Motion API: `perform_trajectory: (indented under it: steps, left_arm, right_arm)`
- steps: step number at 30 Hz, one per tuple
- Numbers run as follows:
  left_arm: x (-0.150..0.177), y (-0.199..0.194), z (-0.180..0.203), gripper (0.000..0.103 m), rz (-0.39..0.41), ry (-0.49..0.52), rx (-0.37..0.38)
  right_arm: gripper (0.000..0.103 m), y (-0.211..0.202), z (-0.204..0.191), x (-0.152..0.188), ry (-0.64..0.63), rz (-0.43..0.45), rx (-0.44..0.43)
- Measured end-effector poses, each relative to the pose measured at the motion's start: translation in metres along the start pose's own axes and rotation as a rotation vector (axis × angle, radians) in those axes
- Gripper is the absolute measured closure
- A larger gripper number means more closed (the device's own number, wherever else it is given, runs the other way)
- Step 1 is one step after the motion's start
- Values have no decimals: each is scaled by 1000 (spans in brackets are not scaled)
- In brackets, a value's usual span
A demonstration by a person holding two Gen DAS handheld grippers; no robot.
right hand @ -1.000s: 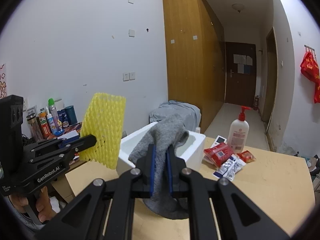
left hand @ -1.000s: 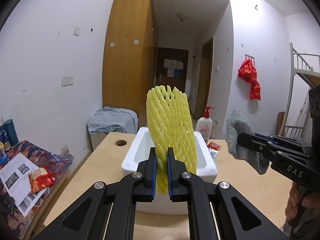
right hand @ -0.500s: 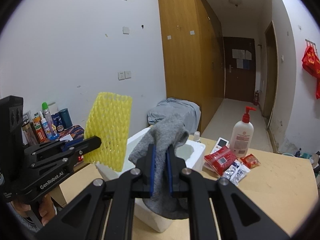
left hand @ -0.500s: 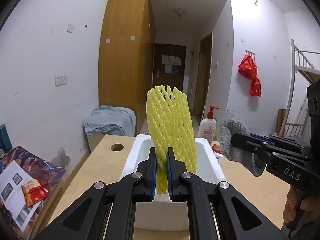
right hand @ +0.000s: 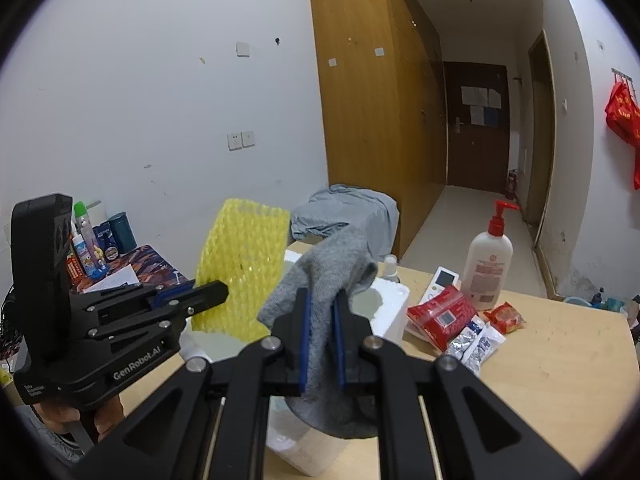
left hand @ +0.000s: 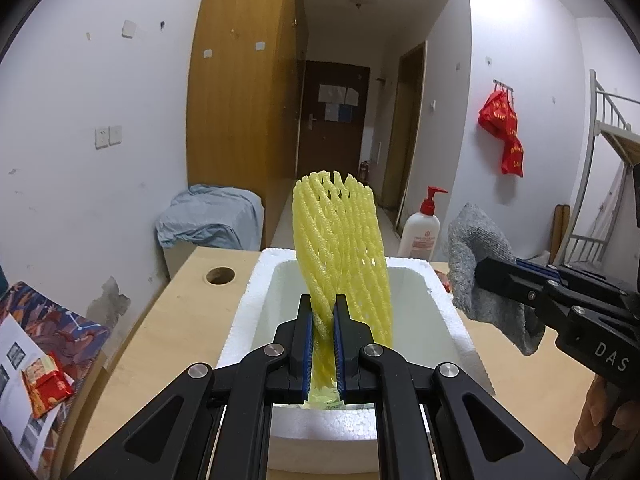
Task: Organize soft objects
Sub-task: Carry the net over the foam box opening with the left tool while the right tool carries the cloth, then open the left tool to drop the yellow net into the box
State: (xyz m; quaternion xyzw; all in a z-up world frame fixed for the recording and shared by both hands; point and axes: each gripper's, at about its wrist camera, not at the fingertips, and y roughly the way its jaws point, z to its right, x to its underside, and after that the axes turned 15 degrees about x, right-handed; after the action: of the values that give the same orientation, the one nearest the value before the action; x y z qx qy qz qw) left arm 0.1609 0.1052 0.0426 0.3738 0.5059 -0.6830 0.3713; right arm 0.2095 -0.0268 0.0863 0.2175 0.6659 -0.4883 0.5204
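With my left gripper [left hand: 323,322] clamped on the yellow foam fruit net [left hand: 342,248] and my right gripper [right hand: 320,320] on the grey knitted sock [right hand: 324,276], neither had yet dropped into the white styrofoam box [left hand: 448,312] at twelve o'clock.

surface: I am looking down on a light wooden table [left hand: 188,312] with a round hole near its far left corner | sitting on it: white foam box [left hand: 248,312], pump lotion bottle [right hand: 489,259], red snack packets [right hand: 440,316], silver sachets [right hand: 474,344], white remote [right hand: 442,282]
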Motion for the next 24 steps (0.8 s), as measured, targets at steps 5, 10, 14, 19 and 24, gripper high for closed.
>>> perform_trajectory:
  steps: [5,10,14,19,24]
  left_arm:
    - [0,4,1,93,-11,8,7]
    - [0,10,1,93,-24,14,6]
    - [1,15,1,80,-46,7,5]
    - [4,7,2,5,15,16,-36]
    - [3,5,-1,5,16,15,-50]
  right_arm:
    - [90,1,-1,-1,-1,-3,3]
    - [90,-2,2,-1,6,3,13]
    - [90,-3,4,-2,7,3,19]
    - [90,-2,6,-1,9,2,24]
    - [90,0,5,0,6,-5,25]
